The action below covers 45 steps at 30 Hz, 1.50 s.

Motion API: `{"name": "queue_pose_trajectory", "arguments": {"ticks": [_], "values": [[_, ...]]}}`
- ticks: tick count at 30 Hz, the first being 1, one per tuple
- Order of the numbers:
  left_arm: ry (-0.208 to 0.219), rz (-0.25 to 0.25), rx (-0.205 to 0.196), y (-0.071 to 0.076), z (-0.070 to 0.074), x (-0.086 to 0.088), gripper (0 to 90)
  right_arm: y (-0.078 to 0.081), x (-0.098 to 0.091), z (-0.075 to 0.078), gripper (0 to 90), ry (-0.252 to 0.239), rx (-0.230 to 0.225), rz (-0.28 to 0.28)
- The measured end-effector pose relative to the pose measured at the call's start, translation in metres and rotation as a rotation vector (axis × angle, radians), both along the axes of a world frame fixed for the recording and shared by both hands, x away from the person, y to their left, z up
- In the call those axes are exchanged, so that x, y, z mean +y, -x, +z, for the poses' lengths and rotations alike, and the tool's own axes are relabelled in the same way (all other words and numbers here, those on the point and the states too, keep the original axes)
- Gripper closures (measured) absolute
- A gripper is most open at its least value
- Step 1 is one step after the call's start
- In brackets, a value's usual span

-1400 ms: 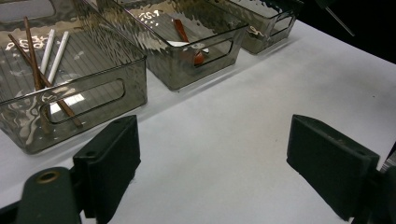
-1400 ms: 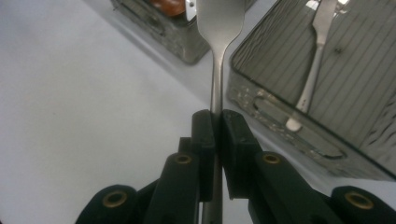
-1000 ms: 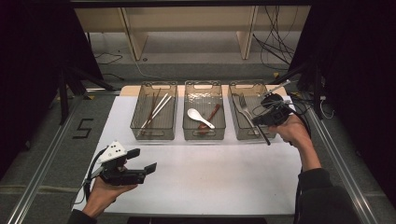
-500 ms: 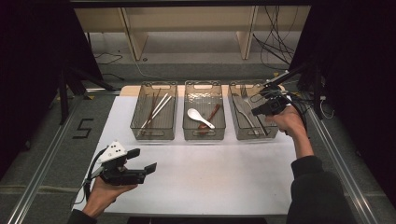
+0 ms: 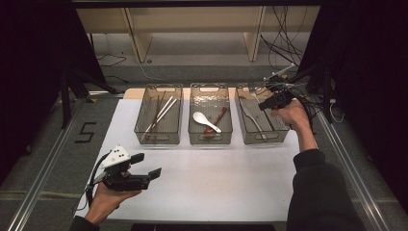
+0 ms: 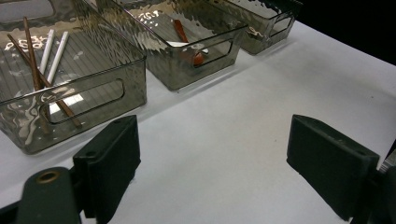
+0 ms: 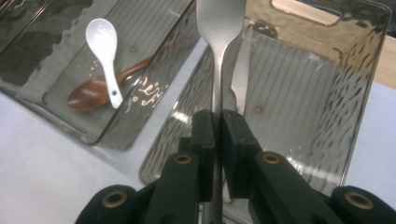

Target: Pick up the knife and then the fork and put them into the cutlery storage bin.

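Steel fork (image 7: 219,56) pinched by its handle in right gripper (image 7: 217,128), over the rt bin (image 7: 299,93); flat, shiny neck. Left gripper (image 6: 212,163) jaws wide, nothing between.

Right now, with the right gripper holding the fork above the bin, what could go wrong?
1. The right gripper pinches only the thin handle of the fork, so the fork might pivot or slip out.
2. The fork hangs close above the right bin, where a knife already lies; lowered carelessly, it may strike the bin wall or the knife.
3. The middle bin with two spoons stands right beside, so a loose fork could land there instead.
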<state>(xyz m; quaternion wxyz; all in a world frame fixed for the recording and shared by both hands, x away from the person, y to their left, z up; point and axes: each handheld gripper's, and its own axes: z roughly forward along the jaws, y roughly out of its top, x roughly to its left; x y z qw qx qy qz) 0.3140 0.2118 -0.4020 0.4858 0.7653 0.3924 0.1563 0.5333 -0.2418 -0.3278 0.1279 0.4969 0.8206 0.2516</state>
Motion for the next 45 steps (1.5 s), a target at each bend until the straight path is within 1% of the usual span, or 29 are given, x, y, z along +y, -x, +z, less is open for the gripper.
{"name": "queue_pose_trajectory", "arguments": {"ticks": [7,11,12,15,18,26,32,39,43,45], "values": [[0.001,-0.001,0.002,0.000,0.000,0.000,16.6,-0.006,-0.002,0.000,84.6,-0.003,-0.016,-0.026],[0.001,0.000,0.000,0.000,0.000,0.000,16.6,-0.011,-0.003,-0.004,84.6,0.004,-0.007,-0.039],[0.001,0.000,0.000,0.000,0.000,0.000,16.6,-0.012,-0.003,-0.004,84.6,-0.003,-0.003,-0.041],[0.008,0.004,0.000,0.000,0.000,0.000,16.6,-0.015,-0.004,-0.007,84.6,-0.003,0.000,-0.047],[0.002,-0.001,0.001,0.000,0.000,0.001,16.6,-0.017,-0.003,-0.008,84.6,-0.006,0.001,-0.059],[0.008,0.003,0.000,0.000,0.000,0.001,16.6,-0.021,0.001,-0.014,84.6,0.003,-0.003,-0.064],[0.008,0.001,-0.002,0.000,0.001,0.001,16.6,-0.025,0.004,-0.018,84.6,0.003,-0.004,-0.085],[0.010,0.001,-0.002,0.001,0.001,0.001,16.6,-0.028,0.001,-0.023,84.5,0.006,-0.009,-0.115],[0.010,0.000,-0.002,0.001,0.001,0.001,16.6,-0.028,-0.001,-0.028,84.5,0.013,-0.004,-0.124],[0.010,0.000,-0.001,0.001,0.001,0.001,16.6,-0.028,-0.001,-0.031,84.5,0.008,0.003,-0.128]]}}
